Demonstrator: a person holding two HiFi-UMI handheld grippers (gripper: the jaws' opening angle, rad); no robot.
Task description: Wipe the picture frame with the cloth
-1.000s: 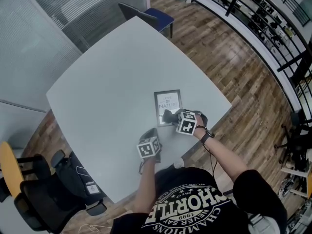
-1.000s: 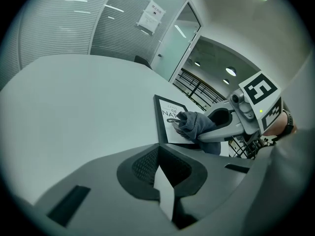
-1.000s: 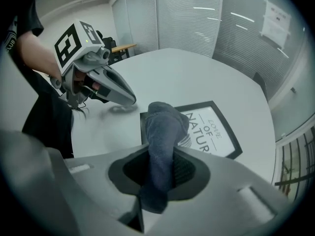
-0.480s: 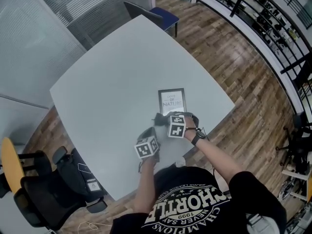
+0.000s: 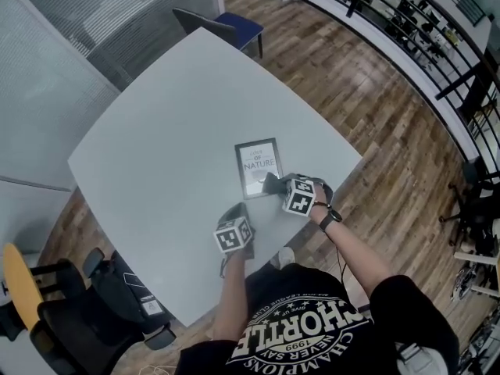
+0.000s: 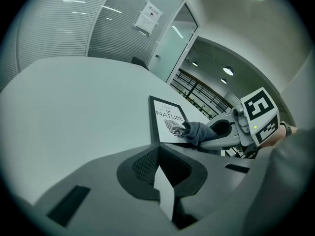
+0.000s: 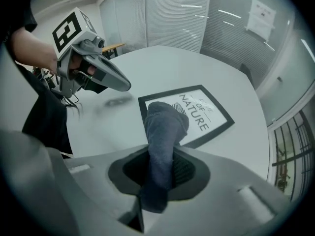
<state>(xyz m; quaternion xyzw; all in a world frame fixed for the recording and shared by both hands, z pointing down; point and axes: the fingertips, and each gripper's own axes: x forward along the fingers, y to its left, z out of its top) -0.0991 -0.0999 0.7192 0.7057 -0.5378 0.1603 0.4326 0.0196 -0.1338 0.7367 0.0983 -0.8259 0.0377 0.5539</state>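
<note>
A black-edged picture frame (image 5: 257, 165) with a white print lies flat on the white table (image 5: 172, 108). My right gripper (image 5: 272, 183) is shut on a grey-blue cloth (image 7: 165, 126), and the cloth's bunched end rests on the frame's near part (image 7: 204, 111). From the left gripper view the cloth (image 6: 199, 131) sits on the frame (image 6: 166, 118) in front of the right gripper (image 6: 231, 132). My left gripper (image 5: 239, 211) hovers shut and holds nothing, apart from the frame on its near left side; it shows in the right gripper view too (image 7: 93, 70).
A blue chair (image 5: 226, 23) stands at the table's far edge. Black office chairs (image 5: 86, 303) are at the near left. A railing and shelves (image 5: 406, 30) run along the right, beyond the wooden floor. Glass partition walls (image 5: 70, 22) close the left side.
The right gripper swept the cloth toward the frame's near left corner, then back onto the frame's near right part. The left gripper has hardly moved.
</note>
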